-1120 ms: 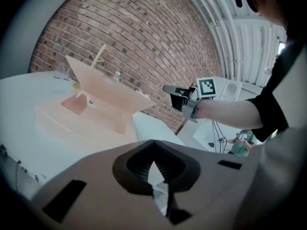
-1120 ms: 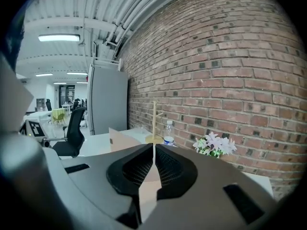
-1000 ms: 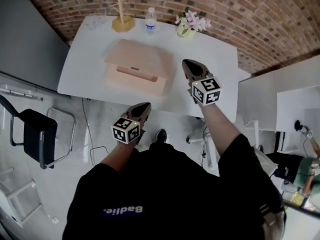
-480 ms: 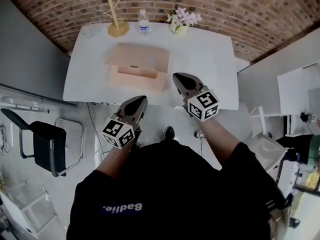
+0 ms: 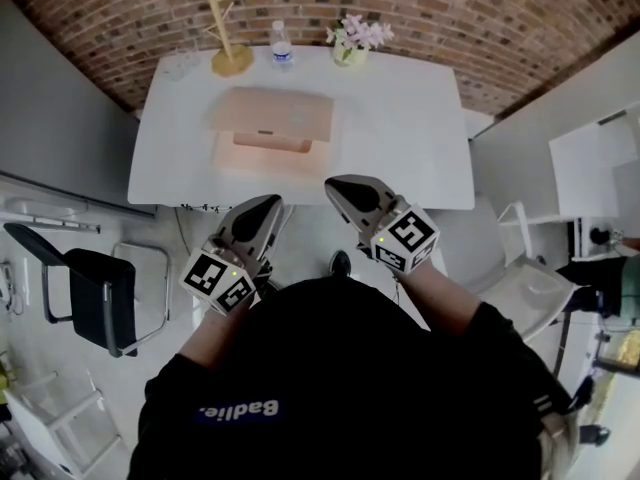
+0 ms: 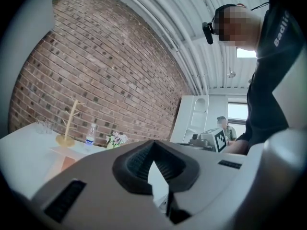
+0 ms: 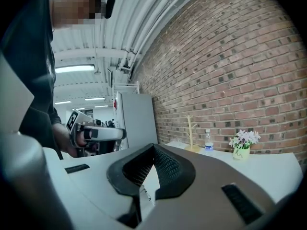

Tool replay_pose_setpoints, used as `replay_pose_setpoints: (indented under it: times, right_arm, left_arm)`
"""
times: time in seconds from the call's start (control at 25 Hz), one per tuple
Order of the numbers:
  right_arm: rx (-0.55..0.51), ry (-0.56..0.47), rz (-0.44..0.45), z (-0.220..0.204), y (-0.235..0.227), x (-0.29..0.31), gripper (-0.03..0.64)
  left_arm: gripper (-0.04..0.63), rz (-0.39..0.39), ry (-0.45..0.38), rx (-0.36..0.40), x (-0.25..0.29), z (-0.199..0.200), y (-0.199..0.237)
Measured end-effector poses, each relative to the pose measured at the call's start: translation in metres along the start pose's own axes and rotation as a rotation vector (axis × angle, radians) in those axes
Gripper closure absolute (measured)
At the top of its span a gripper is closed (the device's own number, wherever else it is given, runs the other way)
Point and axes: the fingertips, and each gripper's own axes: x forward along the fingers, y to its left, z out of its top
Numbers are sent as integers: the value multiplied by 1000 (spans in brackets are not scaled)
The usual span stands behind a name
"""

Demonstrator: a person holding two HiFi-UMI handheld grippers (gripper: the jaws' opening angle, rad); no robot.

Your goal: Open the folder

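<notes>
A peach folder (image 5: pixel 272 128) lies on the white table (image 5: pixel 400 138), left of centre, with a darker far panel and a paler near panel; in the left gripper view its edge shows as the folder (image 6: pixel 61 158). Both grippers hang off the table's near edge, close to my body and clear of the folder. My left gripper (image 5: pixel 262 208) has its jaws together with nothing between them, as does my right gripper (image 5: pixel 340 186). The left gripper view shows the left gripper (image 6: pixel 152 143) with jaw tips touching. Likewise the right gripper (image 7: pixel 153 147) is shut and empty.
Along the table's far edge, by the brick wall, stand a wooden peg tree (image 5: pixel 228 38), a water bottle (image 5: pixel 281 46), a flower pot (image 5: pixel 352 40) and some glasses (image 5: pixel 180 63). A black chair (image 5: pixel 95 288) stands on the left. White cabinets (image 5: pixel 590 168) are at the right.
Both grippers have drawn back toward my body. The right one was over the table beside the folder; it now hangs off the near edge. The folder has not moved.
</notes>
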Motion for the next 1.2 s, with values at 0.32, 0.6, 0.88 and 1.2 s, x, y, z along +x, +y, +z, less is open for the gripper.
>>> replay_pose_setpoints:
  times: [0.32,0.6,0.88,1.2]
  right_arm:
    - [71,-36,42,10,35,-5,589]
    - [85,-28,72,7,59,-4,589]
    - [83,-17,79,3,66,-6,589]
    - [73,-21,90,7,70,-5,589]
  left_arm:
    - [594,-40,-14,17,-16,11,-20]
    - [594,-57,-8,28,-23,2,-26]
    - [594,-55,-13,27,-27,0,-33]
    - [594,-37,21,27,-35,-3,-34]
